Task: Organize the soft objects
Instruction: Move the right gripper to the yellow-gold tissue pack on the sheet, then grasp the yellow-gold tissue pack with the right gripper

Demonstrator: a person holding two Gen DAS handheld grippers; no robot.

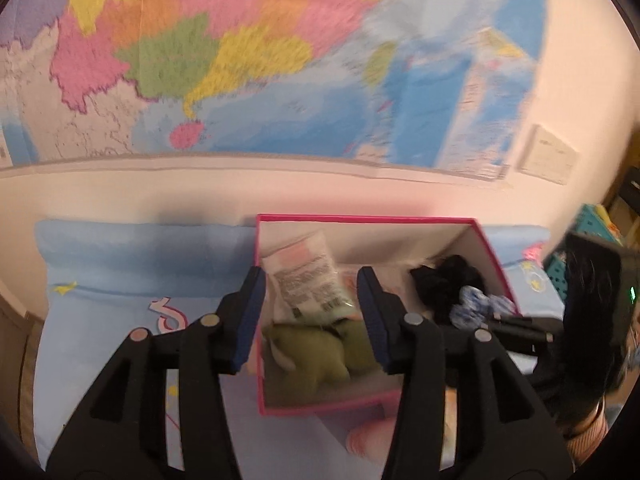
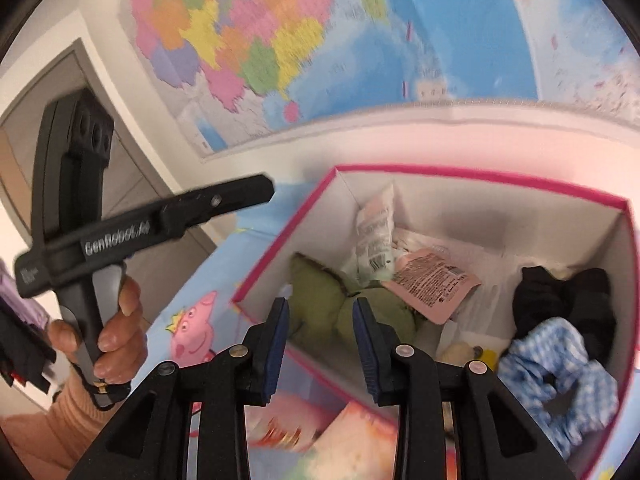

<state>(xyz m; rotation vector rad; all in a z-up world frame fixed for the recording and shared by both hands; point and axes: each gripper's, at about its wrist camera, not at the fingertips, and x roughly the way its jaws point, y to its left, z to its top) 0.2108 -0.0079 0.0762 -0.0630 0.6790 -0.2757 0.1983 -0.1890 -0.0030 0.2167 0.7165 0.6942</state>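
Observation:
A pink-rimmed open box (image 1: 368, 220) (image 2: 280, 240) stands on a light blue cartoon bedspread. Inside lie a green plush toy (image 1: 320, 354) (image 2: 320, 296), a white labelled packet (image 1: 308, 272) (image 2: 376, 232), a pink packet (image 2: 434, 280), black fabric (image 1: 448, 284) (image 2: 560, 300) and a blue checked scrunchie (image 1: 476, 304) (image 2: 556, 380). My left gripper (image 1: 312, 316) is open and empty above the box's near left side. My right gripper (image 2: 320, 344) is open and empty over the box's near edge. The left gripper also shows in the right wrist view (image 2: 240, 196), held by a hand.
The bedspread (image 1: 120, 280) (image 2: 192, 320) carries a pink pig print. A large coloured map (image 1: 240, 60) (image 2: 320, 40) hangs on the wall behind. A grey door (image 2: 60, 120) is to the left. Teal crates (image 1: 592, 220) stand far right.

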